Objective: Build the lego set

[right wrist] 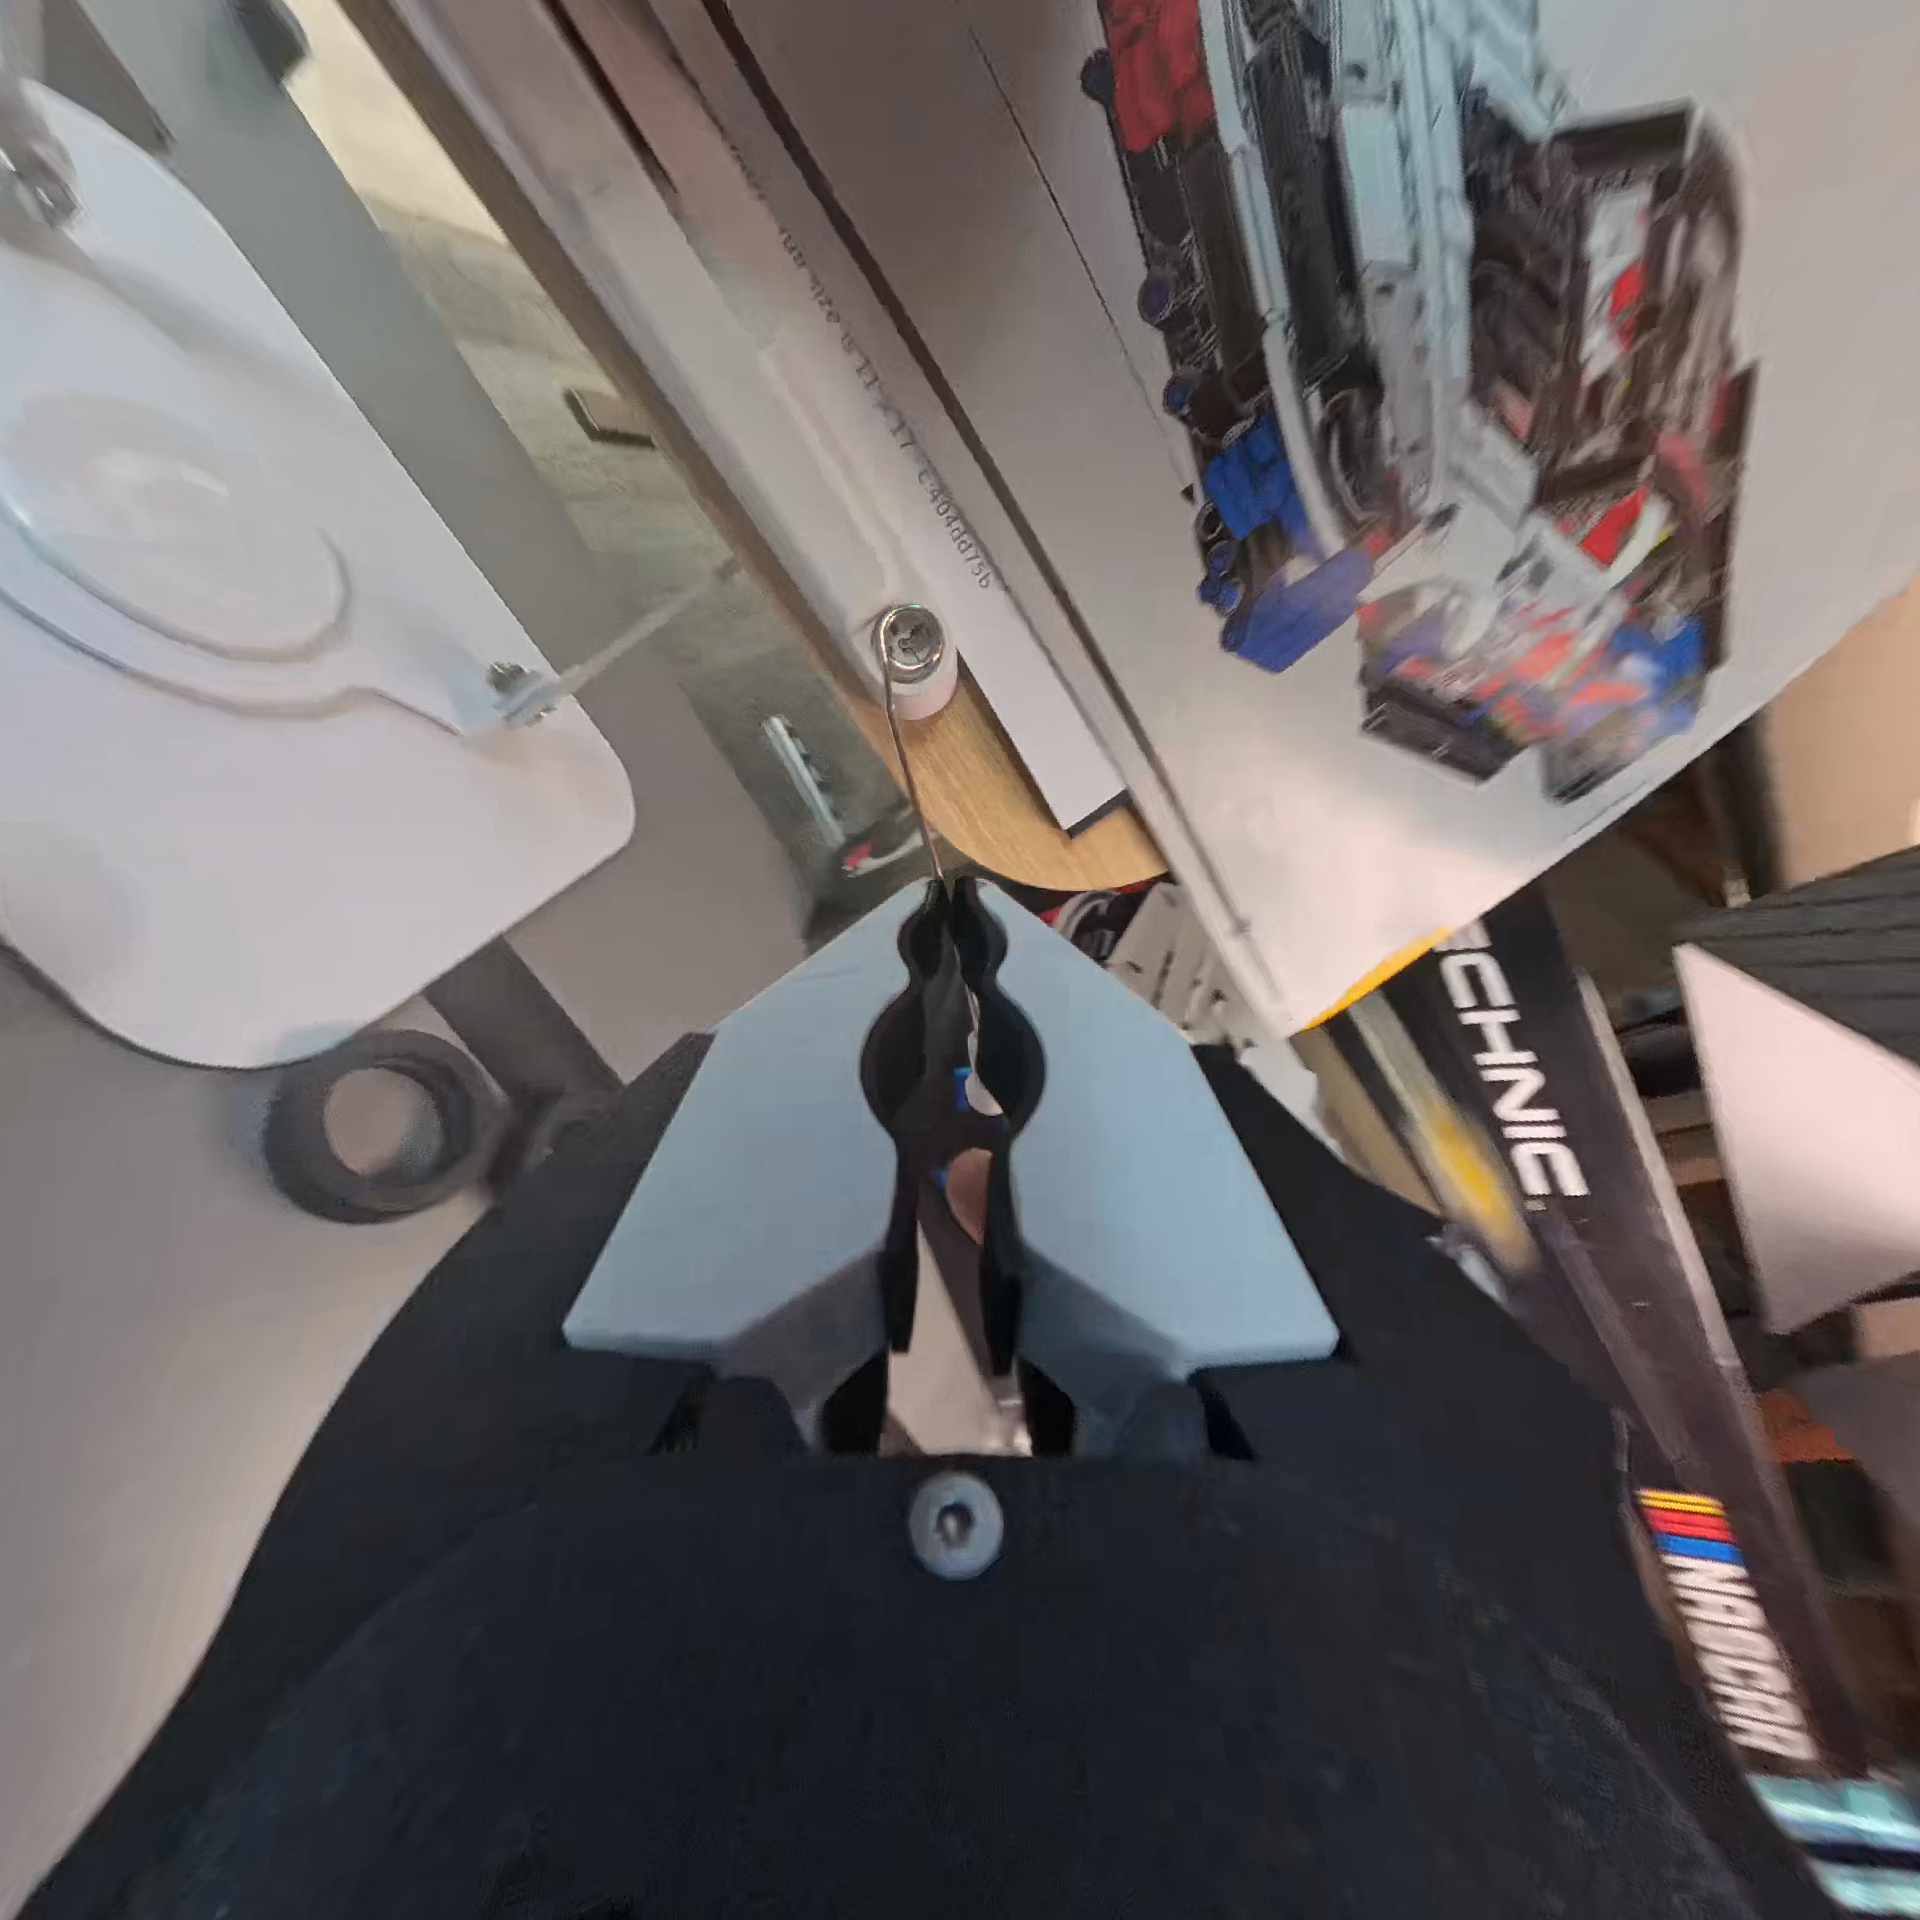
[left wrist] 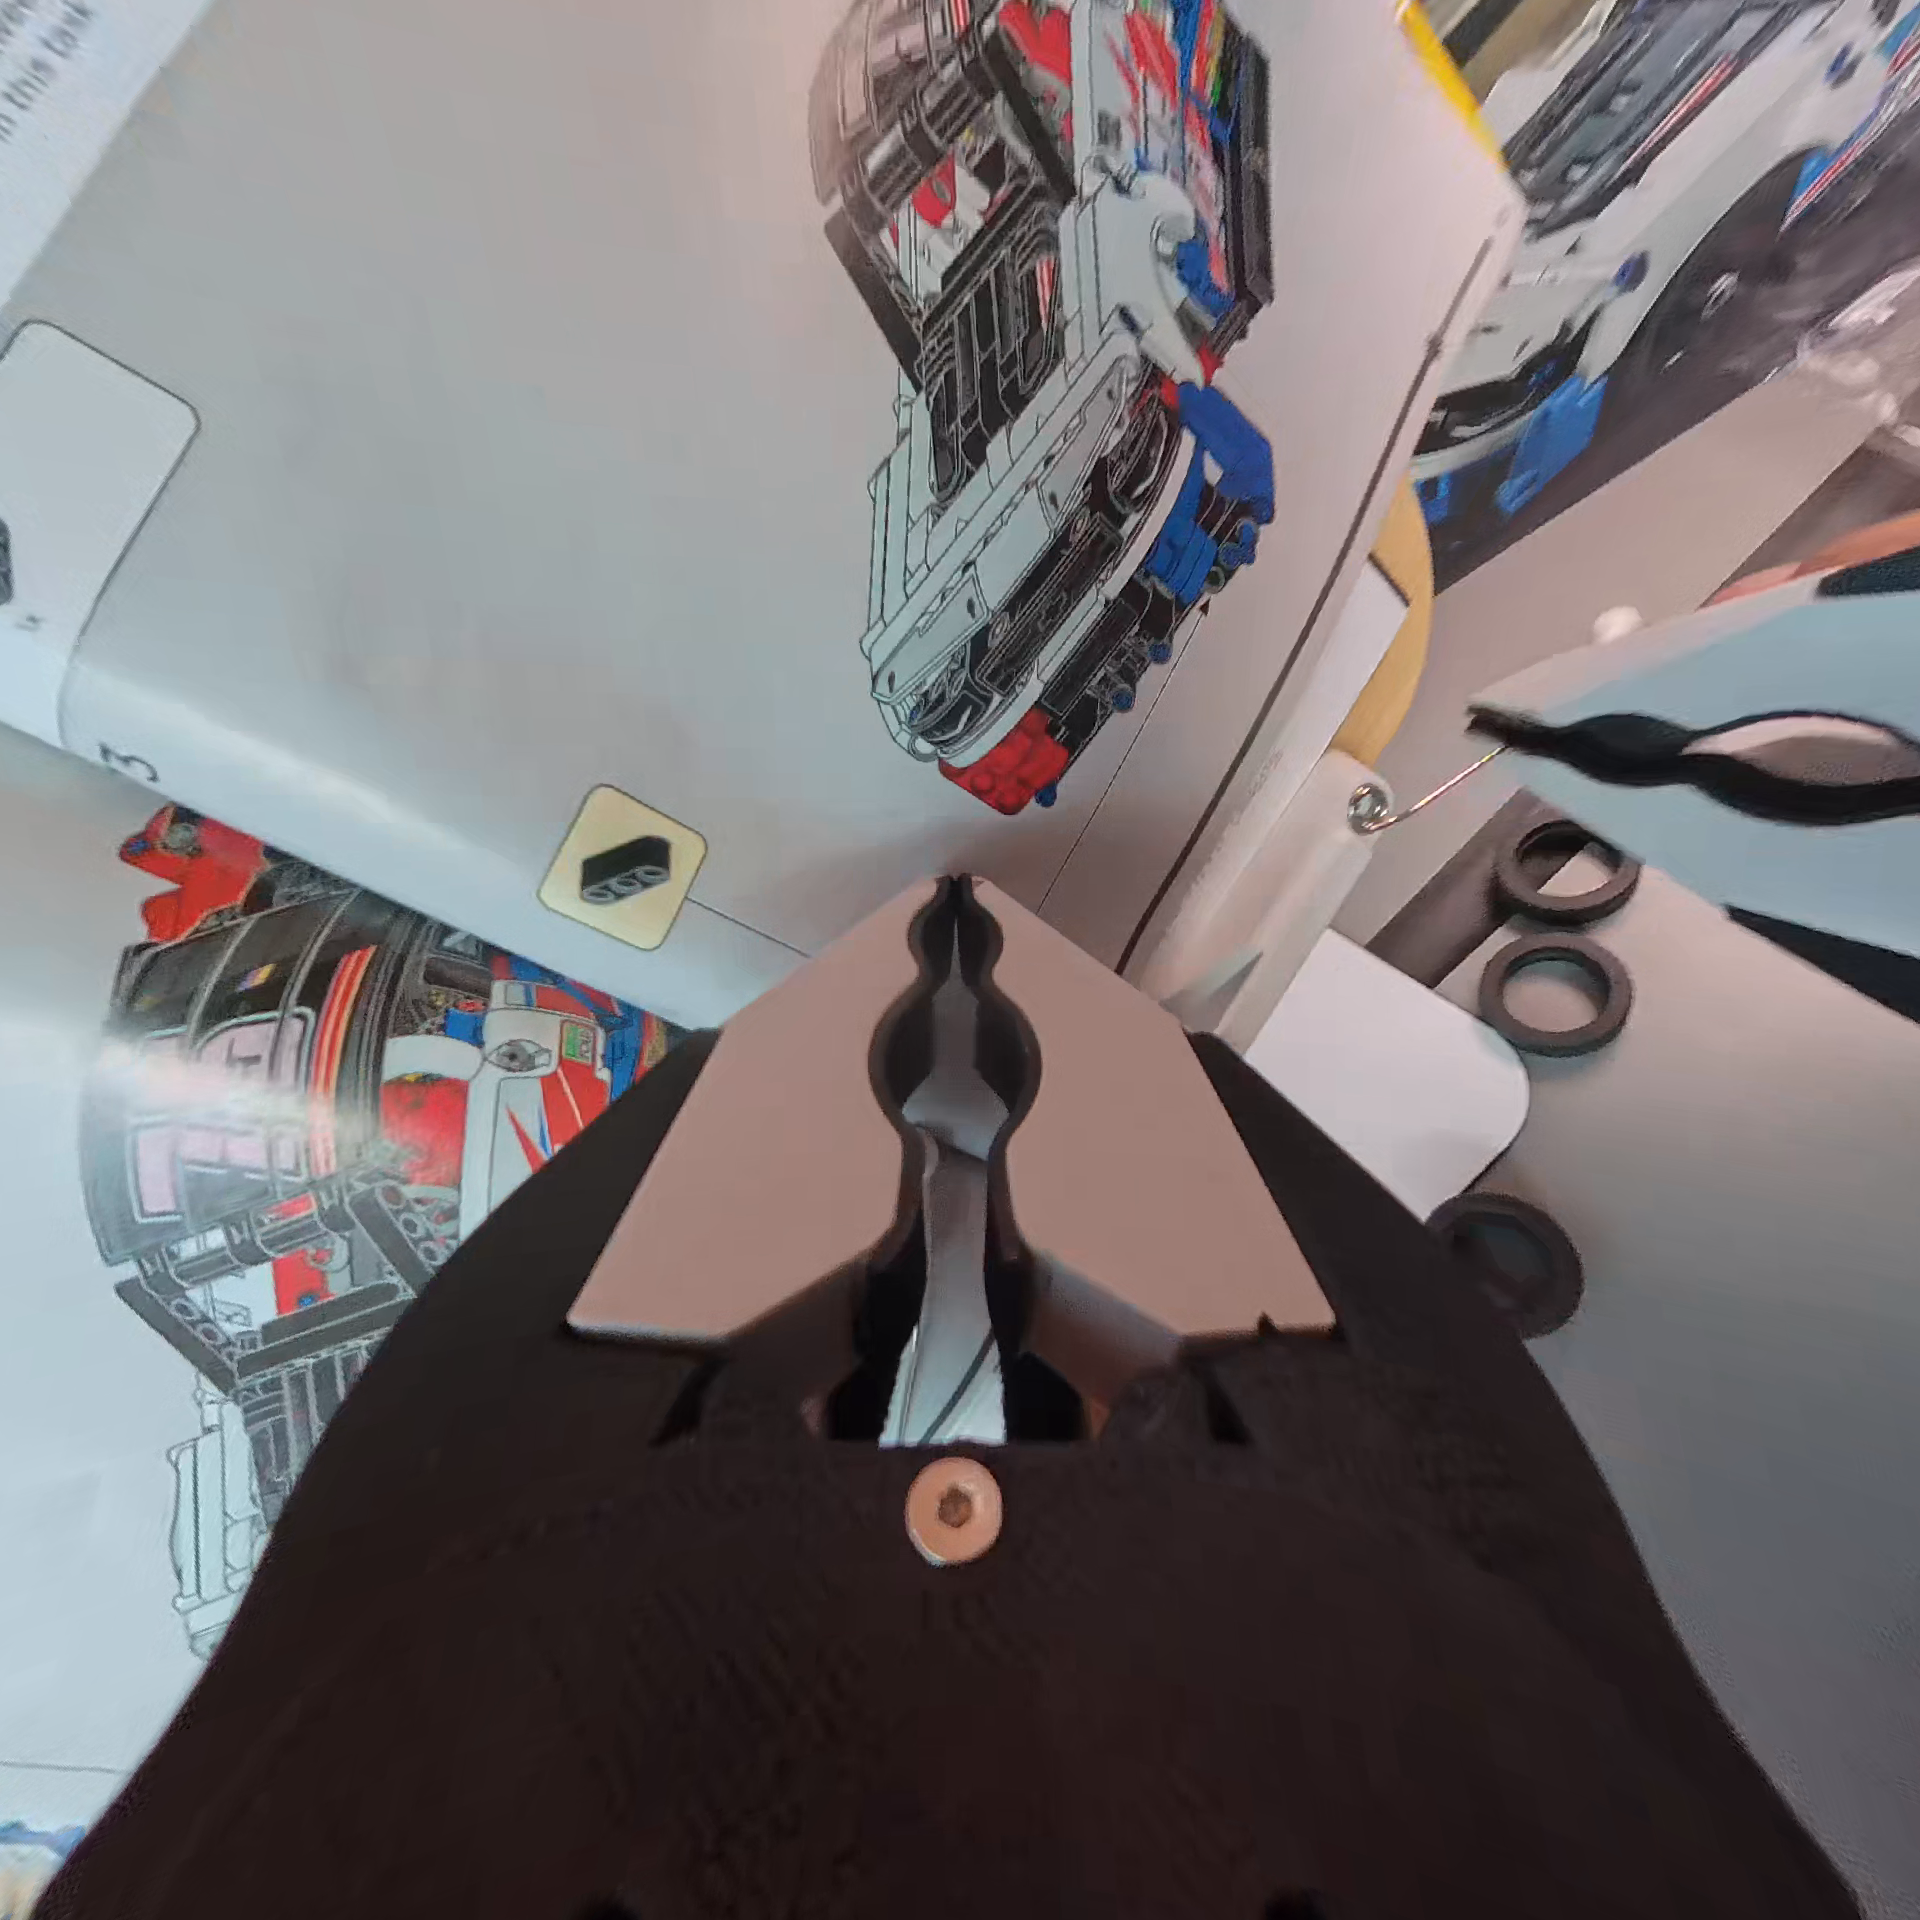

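Observation:
The open instruction booklet (left wrist: 520, 468) leans on a wooden book stand (right wrist: 997, 800), its pages showing drawings of a white, red and blue car. My left gripper (left wrist: 956, 883) is shut at the booklet's lower edge, with a strip of grey page between its jaws. My right gripper (right wrist: 951, 883) is shut on the thin wire page clip (right wrist: 904, 748), which pivots on a screw (right wrist: 912, 634) at the stand's corner. The right gripper also shows in the left wrist view (left wrist: 1475, 717), holding the wire (left wrist: 1439, 790). No loose bricks are in view.
Black rubber rings (left wrist: 1564, 868) (left wrist: 1553, 992) (right wrist: 374, 1127) lie on the grey table beside a white plate (right wrist: 260, 727). The black lego box (right wrist: 1538, 1143) stands behind the booklet; its car picture shows in the left wrist view (left wrist: 1714, 208). One gripper's finger ends stand about 15 centimetres off the other's.

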A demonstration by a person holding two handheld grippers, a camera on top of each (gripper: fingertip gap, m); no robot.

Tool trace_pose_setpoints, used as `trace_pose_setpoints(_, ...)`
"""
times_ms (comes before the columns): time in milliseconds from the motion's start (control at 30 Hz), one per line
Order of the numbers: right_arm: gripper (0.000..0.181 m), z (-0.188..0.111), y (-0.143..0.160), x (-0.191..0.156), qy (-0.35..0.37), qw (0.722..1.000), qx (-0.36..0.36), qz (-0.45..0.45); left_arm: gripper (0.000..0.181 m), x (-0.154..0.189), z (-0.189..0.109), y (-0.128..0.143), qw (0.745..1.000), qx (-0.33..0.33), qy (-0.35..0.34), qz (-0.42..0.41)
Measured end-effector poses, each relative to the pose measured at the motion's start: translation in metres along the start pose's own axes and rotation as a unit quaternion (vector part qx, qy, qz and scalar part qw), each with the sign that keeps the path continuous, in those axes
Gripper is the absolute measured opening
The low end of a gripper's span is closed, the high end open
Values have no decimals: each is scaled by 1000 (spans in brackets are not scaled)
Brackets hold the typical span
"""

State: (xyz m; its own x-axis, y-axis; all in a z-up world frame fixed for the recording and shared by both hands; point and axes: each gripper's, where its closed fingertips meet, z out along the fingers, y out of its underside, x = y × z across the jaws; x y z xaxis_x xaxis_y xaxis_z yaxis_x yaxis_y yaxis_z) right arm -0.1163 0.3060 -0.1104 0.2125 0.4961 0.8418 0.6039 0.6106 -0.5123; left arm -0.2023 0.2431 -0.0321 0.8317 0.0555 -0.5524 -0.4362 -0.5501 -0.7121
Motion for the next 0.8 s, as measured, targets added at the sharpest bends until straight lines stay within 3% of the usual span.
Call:
trace_pose_setpoints(33, 0, -2, -2, 6, 26, 998, -7, -53, 0, -1, 5, 5, 1000, -16, -10, 15)
trace_pose_setpoints(200, 3, -8, -23, 26, 90, 962, 5, -256, 0, 6, 9, 8, 997, -36, -20, 69)
trace_pose_setpoints(333, 8, -4, -44, 30, 70, 940, 19, -333, 0, 8, 7, 10, 997, -28, -9, 70)
trace_pose_setpoints(567, 10, -1, -35, 30, 52, 972, 27, -228, 0, 19, -2, 9, 999, 29, 21, 40)
trace_pose_setpoints(800, 10, 25, -22, 36, 40, 986, 46, -154, 0, 51, -63, 20, 986, 118, 87, -82)
